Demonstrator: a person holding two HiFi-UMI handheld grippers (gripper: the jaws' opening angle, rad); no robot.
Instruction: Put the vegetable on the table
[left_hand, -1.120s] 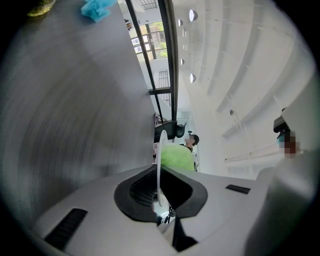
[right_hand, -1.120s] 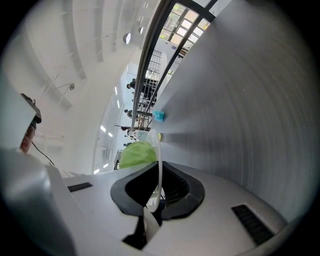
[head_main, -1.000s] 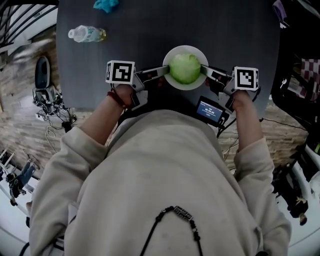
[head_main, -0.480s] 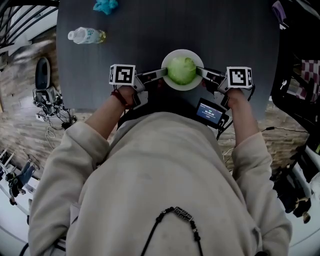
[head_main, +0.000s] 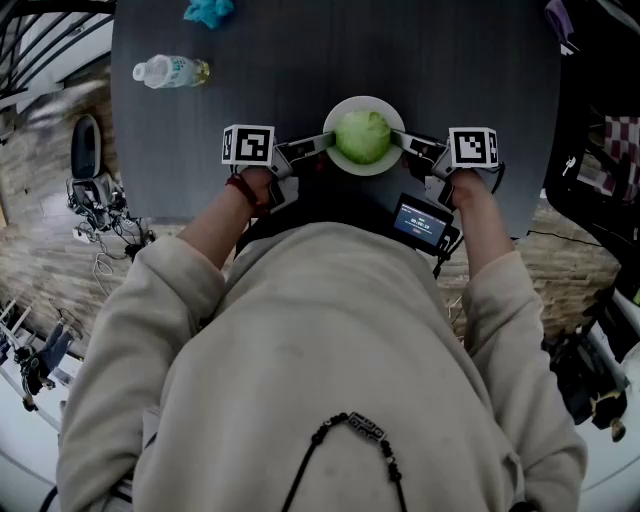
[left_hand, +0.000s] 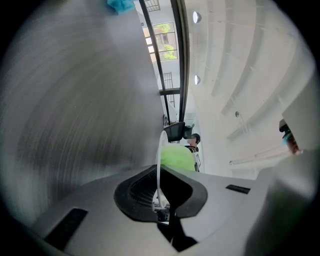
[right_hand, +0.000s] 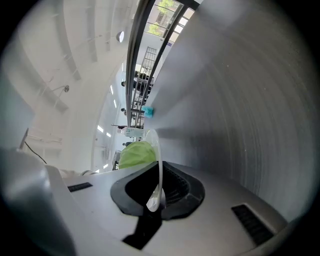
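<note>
A round green vegetable lies on a white plate above the near edge of the dark grey table. My left gripper is shut on the plate's left rim, and my right gripper is shut on its right rim. In the left gripper view the plate stands edge-on between the jaws of the left gripper, with the vegetable beyond. The right gripper view shows the plate edge-on the same way in the right gripper, beside the vegetable.
A plastic bottle lies at the table's far left. A blue crumpled thing sits at the far edge. A small device with a lit screen hangs at the person's right wrist. Clutter and cables cover the floor on both sides.
The plate with the vegetable has shifted slightly left. The right gripper has drawn in a little toward the plate. Both grips on the rim are unchanged.
</note>
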